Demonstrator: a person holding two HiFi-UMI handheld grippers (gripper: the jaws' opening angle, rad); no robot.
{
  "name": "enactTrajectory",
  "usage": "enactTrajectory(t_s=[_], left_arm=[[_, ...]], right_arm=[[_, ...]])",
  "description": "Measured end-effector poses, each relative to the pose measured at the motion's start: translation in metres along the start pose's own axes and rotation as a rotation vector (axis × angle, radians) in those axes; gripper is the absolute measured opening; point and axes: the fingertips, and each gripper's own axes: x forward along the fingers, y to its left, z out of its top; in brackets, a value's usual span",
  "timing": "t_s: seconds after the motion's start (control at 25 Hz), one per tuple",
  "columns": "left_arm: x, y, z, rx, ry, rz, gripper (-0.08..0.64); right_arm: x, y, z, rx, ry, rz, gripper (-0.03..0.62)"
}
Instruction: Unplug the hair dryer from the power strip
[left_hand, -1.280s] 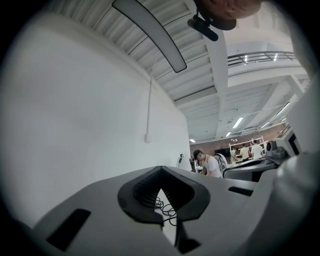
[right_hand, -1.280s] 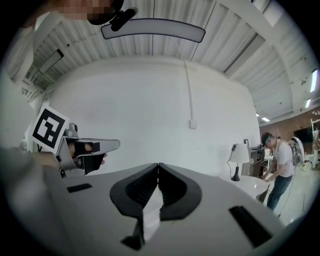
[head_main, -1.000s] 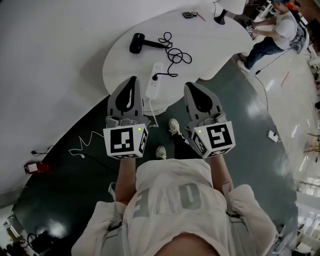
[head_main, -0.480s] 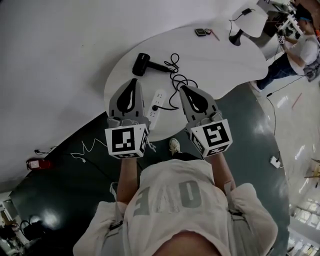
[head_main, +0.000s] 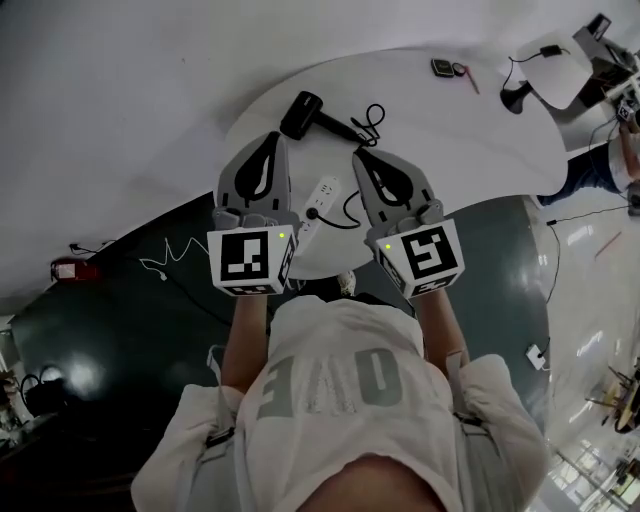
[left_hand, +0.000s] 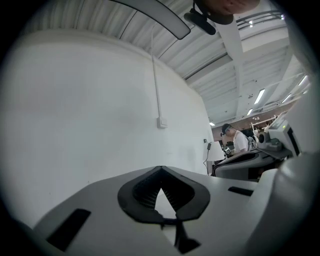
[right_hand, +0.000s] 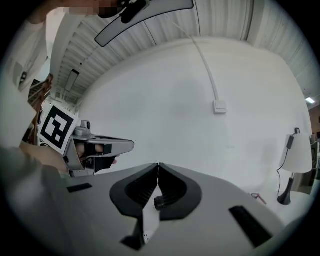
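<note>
White and rounded, the table (head_main: 450, 130) is carrying the black hair dryer (head_main: 305, 108) at its far left. Its cord (head_main: 368, 122) is looping back to a black plug (head_main: 312, 213) sitting in the white power strip (head_main: 325, 190) near the near edge. The left gripper (head_main: 272, 142) and right gripper (head_main: 362, 158) are hovering either side of the strip, each with jaws pressed together on nothing. The plug is likely sitting stiffly while the light strip slides, so pinching the rigid plug body, not the limp cord, looks wisest.
</note>
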Motion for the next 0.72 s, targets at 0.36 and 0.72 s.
enactTrajectory(t_s=[0.36, 0.72], left_arm=[[0.008, -0.004, -0.003, -0.008, -0.003, -0.040, 0.012], [-0.015, 0.000, -0.047, 0.005, 0.122, -0.073, 0.012]], right_arm=[[0.011, 0.003, -0.005, 0.031, 0.031, 0.038, 0.020], [0.017, 0.031, -0.023, 0.060, 0.113, 0.173, 0.021]])
